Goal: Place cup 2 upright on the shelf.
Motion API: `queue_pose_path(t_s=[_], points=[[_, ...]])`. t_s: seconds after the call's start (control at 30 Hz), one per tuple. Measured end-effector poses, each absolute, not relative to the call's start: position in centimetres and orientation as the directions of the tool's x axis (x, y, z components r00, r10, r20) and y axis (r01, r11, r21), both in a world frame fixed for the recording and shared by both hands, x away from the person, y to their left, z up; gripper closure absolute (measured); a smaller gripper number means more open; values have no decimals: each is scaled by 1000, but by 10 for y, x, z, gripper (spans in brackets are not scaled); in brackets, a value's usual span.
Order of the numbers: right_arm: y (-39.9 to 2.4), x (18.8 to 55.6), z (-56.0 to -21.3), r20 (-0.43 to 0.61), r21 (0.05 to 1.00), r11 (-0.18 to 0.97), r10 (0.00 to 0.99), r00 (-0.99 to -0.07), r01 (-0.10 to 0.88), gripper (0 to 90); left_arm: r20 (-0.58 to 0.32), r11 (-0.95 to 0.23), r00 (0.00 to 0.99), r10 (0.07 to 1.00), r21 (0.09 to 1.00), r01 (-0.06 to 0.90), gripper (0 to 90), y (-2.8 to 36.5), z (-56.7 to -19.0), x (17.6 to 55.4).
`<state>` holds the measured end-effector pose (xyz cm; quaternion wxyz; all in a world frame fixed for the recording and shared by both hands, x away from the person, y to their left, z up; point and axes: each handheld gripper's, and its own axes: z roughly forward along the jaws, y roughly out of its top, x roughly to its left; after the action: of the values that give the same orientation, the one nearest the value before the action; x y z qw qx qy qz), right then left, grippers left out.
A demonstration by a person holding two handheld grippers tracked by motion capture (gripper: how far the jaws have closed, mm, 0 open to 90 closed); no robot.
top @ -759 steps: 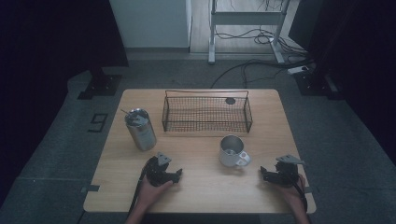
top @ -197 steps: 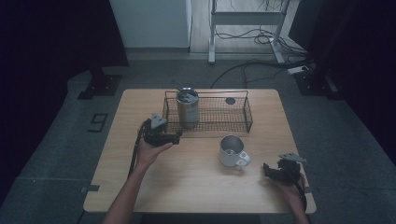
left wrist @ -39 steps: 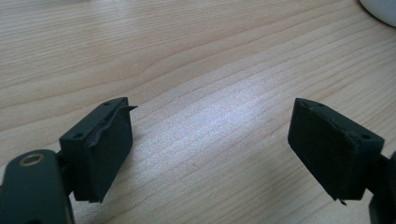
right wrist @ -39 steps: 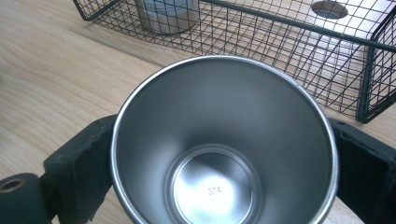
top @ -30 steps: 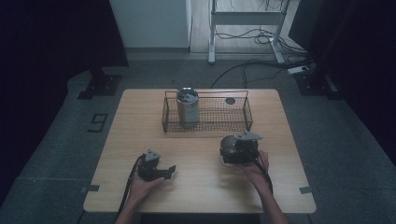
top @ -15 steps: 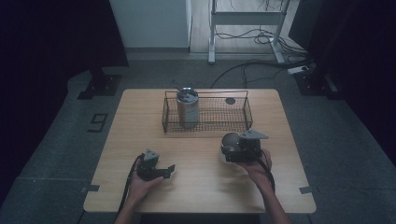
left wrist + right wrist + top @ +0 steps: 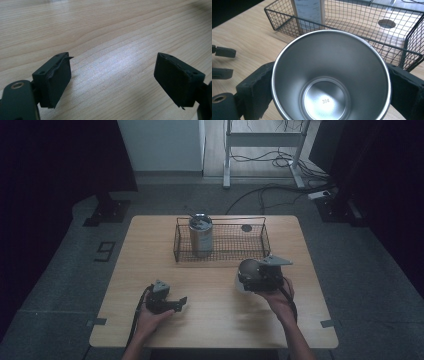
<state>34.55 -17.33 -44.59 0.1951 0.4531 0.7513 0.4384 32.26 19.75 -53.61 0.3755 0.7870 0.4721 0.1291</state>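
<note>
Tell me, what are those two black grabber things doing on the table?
A person holds a gripper in each hand. The right gripper has its jaws clamped around a shiny metal cup, just in front of the wire basket. A tall metal tumbler stands upright in the basket. The left gripper is open with nothing between its jaws, low over the wooden table.

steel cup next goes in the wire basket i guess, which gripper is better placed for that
Right. The right gripper already clamps the steel cup, close to the wire basket holding the steel tumbler. The left gripper sits open, low on the table, nearer the person.
</note>
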Motion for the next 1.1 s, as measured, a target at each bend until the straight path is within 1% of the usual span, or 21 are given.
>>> queue_pose_path(t_s=[0.17,0.8,1.1], points=[[-175,345,-438,95,842,201,859,-504,501,57,-151,-273,523,839,715,644,145,199,-534,321],[-173,349,-411,81,864,197,854,-514,463,57,-162,-267,528,834,719,642,147,203,-532,318],[-170,358,-399,72,869,203,850,-522,450,57,-159,-273,529,834,714,644,147,204,-533,318]])
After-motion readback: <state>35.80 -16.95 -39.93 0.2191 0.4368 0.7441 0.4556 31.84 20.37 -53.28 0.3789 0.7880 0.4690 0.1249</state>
